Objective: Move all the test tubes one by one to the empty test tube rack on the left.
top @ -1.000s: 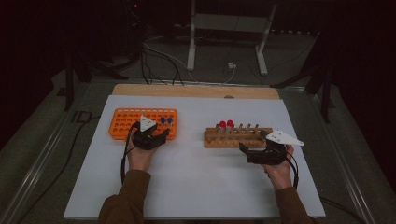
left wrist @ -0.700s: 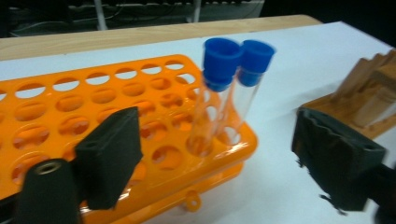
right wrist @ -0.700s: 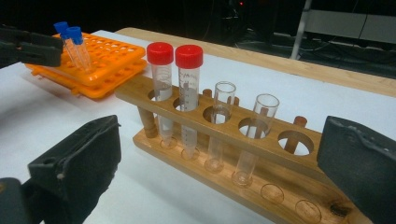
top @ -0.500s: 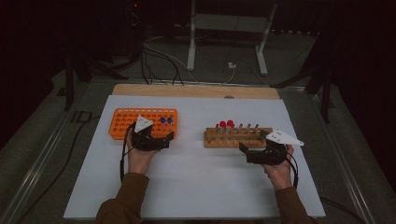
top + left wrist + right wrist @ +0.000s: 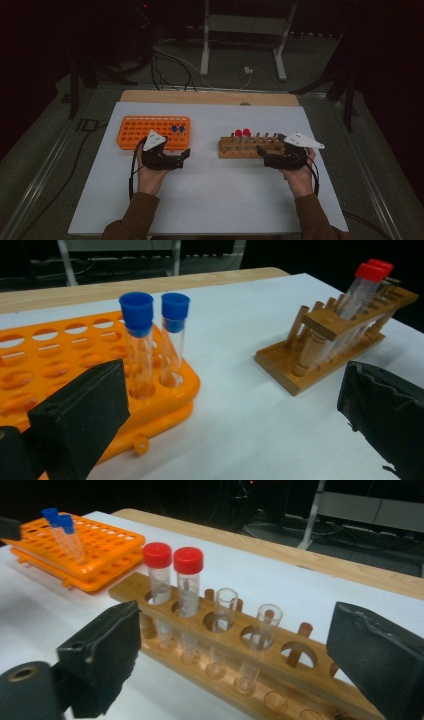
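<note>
An orange rack [image 5: 145, 131] [image 5: 60, 355] holds two blue-capped tubes [image 5: 178, 129] [image 5: 137, 310] at its right end. My left gripper [image 5: 182, 156] [image 5: 232, 375] hovers just in front of that end. Its jaws have just been opening and now stand wide apart with nothing between them. A wooden rack [image 5: 240, 149] [image 5: 200, 635] carries two red-capped tubes [image 5: 242, 133] [image 5: 157, 555] and uncapped clear tubes [image 5: 225, 600]. My right gripper [image 5: 264, 156] [image 5: 237, 615] faces the rack's right part. Its jaws have just been closing a little but stay open, touching no tube.
Both racks stand on a white board [image 5: 210, 200] with a wooden strip [image 5: 210, 97] along its far edge. Behind it are a metal stand [image 5: 240, 30] and loose cables [image 5: 170, 65] on the dark floor. A person's forearms reach in from the near edge.
My left gripper has drawn back a little from the orange rack towards the person. The right hand has stayed where it was.
</note>
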### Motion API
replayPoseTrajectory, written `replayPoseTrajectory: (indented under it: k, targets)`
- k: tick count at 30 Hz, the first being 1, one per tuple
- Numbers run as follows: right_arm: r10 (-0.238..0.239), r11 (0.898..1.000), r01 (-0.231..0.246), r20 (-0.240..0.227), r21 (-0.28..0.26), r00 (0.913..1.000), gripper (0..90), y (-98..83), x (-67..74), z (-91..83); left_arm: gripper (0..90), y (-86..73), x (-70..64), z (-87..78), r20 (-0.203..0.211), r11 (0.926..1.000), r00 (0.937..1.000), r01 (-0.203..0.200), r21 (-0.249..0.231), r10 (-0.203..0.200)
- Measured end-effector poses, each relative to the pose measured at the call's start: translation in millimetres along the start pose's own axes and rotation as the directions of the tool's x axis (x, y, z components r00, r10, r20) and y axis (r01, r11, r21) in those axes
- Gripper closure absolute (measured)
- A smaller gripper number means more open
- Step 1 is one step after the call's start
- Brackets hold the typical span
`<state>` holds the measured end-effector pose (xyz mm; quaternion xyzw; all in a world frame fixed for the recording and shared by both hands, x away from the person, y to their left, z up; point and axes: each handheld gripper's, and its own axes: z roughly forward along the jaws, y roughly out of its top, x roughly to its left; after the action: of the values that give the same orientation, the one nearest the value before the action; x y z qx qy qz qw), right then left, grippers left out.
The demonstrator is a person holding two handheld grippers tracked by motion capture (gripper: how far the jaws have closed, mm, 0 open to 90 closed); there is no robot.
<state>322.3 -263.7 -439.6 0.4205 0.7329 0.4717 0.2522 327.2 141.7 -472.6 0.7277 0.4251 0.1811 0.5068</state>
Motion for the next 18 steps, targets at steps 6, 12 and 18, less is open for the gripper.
replayPoseTrajectory:
  k: [6,12,18]
  targets:
    - [0.005,1.0,-0.006,0.027,0.018,0.9996,20.9,6.5,-5.4,7.2,0.6,-2.5,-6.2,-4.7,0.016,1.0,0.9999,-0.005,-0.006,0.005]
    - [0.022,0.998,-0.025,0.041,0.051,0.9989,44.2,6.1,-13.0,18.5,0.6,-3.8,-9.0,-8.2,0.017,0.9999,0.9998,-0.012,-0.004,0.012]
    - [0.024,0.995,-0.029,0.057,0.096,0.9981,61.6,1.7,-15.7,32.2,0.6,-4.4,-10.3,-7.6,0.016,0.9999,0.9997,-0.017,-0.001,0.017]
